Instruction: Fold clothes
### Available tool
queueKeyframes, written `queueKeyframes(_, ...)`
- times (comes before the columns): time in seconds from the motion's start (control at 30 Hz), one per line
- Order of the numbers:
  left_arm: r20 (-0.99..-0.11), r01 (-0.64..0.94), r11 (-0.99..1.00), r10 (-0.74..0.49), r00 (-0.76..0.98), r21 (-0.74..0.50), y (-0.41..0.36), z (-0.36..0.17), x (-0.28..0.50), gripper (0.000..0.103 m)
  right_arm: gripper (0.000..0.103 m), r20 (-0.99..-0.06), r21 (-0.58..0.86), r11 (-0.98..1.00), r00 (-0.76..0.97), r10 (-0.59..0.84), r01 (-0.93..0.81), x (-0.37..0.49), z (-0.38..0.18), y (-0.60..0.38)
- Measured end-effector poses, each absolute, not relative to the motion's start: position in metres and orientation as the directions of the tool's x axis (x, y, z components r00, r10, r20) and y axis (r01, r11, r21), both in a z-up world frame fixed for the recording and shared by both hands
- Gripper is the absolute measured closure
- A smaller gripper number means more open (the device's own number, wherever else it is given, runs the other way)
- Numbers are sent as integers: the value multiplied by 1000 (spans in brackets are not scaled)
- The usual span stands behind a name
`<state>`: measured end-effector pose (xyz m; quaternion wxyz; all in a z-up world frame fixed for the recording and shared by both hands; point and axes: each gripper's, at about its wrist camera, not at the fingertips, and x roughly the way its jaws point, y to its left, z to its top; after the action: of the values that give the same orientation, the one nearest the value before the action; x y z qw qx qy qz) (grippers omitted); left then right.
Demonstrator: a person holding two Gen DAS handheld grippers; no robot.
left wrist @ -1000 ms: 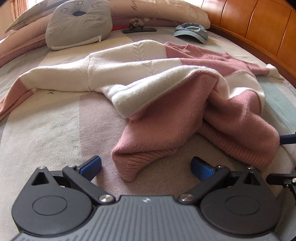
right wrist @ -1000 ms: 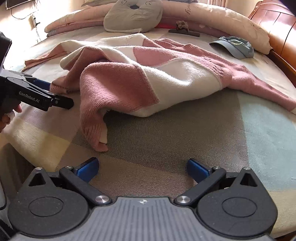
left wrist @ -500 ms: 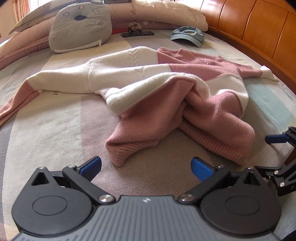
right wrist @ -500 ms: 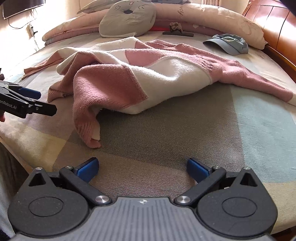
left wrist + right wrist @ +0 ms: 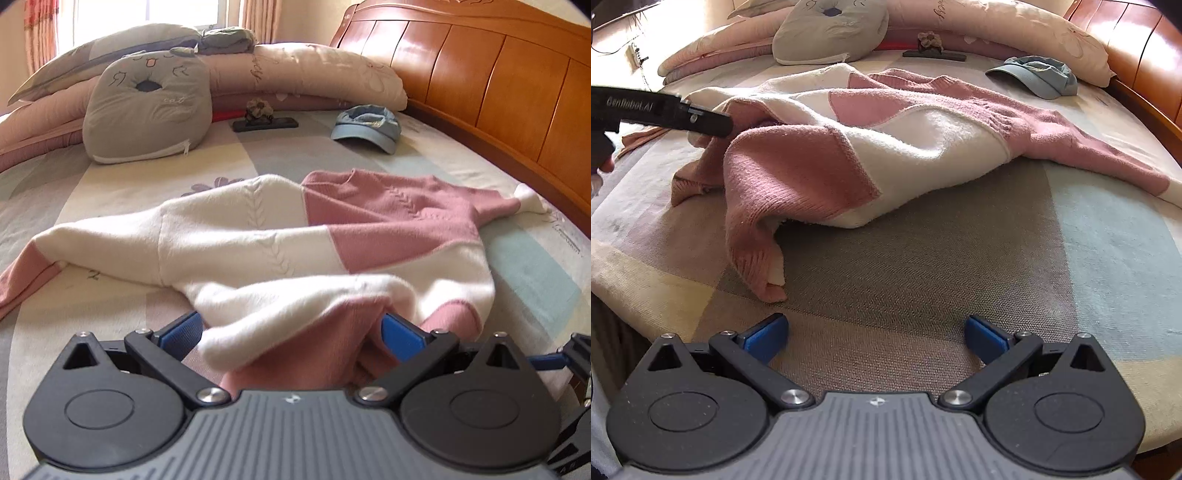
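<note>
While sweater [image 5: 280, 243] lies rumpled on bed [image 5: 923, 266], unfolded, I log: left claw [image 5: 291, 328] spread, hem bunched between fingers, not clamped; right claw [image 5: 875, 336] spread, empty, sweater ahead. Folding remains.

A made bed with cushions, a cap and a few small things near its wooden headboard.

The bed [image 5: 122, 192] wears a sheet of pale colour blocks in cream, grey, mauve and light blue. A grey cat-face cushion [image 5: 147, 118] leans against long pink pillows [image 5: 317, 70] stacked at the far side. Just right of the cushion lies a flat dark object [image 5: 264, 123] with a small brownish lump on top; what it is cannot be told. Farther right of the cushion rests a blue cap [image 5: 365, 125], near the polished wooden headboard [image 5: 480, 81]. Curtains [image 5: 38, 29] hang behind the pillows.
</note>
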<state>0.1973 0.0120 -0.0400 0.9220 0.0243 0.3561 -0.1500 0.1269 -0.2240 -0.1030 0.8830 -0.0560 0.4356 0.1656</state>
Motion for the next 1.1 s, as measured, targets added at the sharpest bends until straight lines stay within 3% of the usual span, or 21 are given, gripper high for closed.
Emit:
queueKeyframes(0.33,-686,342,929,-340,643,-140,1,-75,199,1,0,-807,39,941,545,228,-336,134,-102,-220)
queueKeyframes(0.57,-684,377,921,-337,647,-97,5,-42,206,1,0,-801,44,928,541,255,-371,131,-101,-225)
queueKeyframes(0.7,-660,368,929,-293,692,-26,12,-25,234,1,0,-806,40,928,538,249,-370,133,-100,-223)
queueKeyframes(1.1,-712,404,913,-324,624,-61,18,-72,341,1,0,-823,82,956,521,224,-281,141,-85,-220)
